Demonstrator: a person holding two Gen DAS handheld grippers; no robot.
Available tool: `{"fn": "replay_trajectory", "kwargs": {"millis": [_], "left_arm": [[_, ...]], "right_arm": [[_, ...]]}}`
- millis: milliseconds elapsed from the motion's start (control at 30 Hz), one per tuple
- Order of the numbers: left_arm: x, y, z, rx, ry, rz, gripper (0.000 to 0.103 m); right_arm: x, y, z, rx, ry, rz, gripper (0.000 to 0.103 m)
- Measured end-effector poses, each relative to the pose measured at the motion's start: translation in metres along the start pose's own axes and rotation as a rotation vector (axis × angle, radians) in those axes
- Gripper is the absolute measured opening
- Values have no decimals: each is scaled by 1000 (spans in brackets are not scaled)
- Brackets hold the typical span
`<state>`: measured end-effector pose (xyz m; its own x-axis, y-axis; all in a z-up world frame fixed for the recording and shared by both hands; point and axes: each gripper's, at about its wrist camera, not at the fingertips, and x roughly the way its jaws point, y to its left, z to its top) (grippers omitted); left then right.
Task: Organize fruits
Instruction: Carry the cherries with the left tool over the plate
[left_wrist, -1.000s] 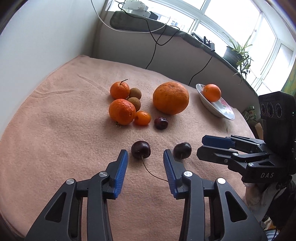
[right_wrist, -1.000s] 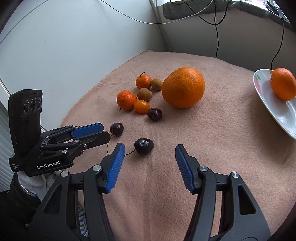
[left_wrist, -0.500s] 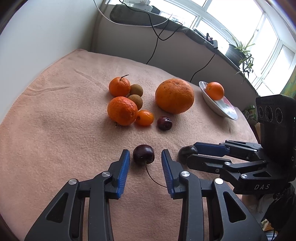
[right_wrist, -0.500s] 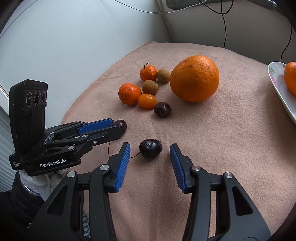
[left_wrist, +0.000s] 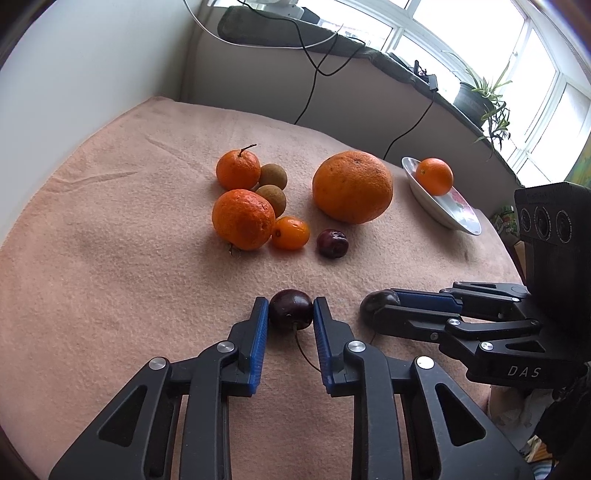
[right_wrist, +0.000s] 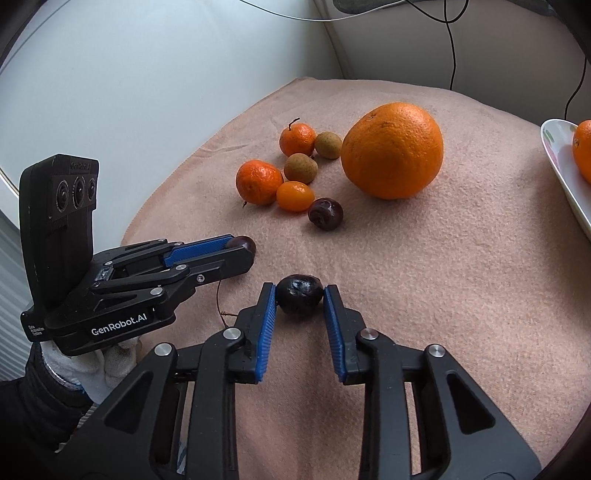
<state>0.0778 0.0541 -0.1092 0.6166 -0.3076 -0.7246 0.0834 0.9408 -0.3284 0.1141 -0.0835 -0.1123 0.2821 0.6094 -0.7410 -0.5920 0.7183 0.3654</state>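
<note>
Two dark red round cherries lay on the peach fleece blanket (left_wrist: 110, 258), each pinched by a gripper. The left gripper (left_wrist: 290, 312) had just closed its blue pads on the stemmed cherry (left_wrist: 290, 309); the right gripper (right_wrist: 300, 298) had just closed on the other cherry (right_wrist: 299, 300). Farther back sat a third dark cherry (left_wrist: 332, 243), a large orange (left_wrist: 352, 186), two rough mandarins (left_wrist: 243, 219), a small orange kumquat (left_wrist: 290, 233) and two brownish longans (left_wrist: 272, 175). Another orange (left_wrist: 434, 176) rested in the white bowl (left_wrist: 448, 212) to the right.
</note>
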Motion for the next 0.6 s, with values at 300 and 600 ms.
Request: {"fn": "replay_trajectory", "kwargs": {"millis": [300, 600], "left_arm": [[-4, -2, 1, -1, -10, -7, 22], [-10, -18, 12, 17, -38, -39, 22]], "right_arm": [[-10, -4, -1, 12, -28, 3, 27], [-36, -23, 1, 47, -78, -19, 27]]}}
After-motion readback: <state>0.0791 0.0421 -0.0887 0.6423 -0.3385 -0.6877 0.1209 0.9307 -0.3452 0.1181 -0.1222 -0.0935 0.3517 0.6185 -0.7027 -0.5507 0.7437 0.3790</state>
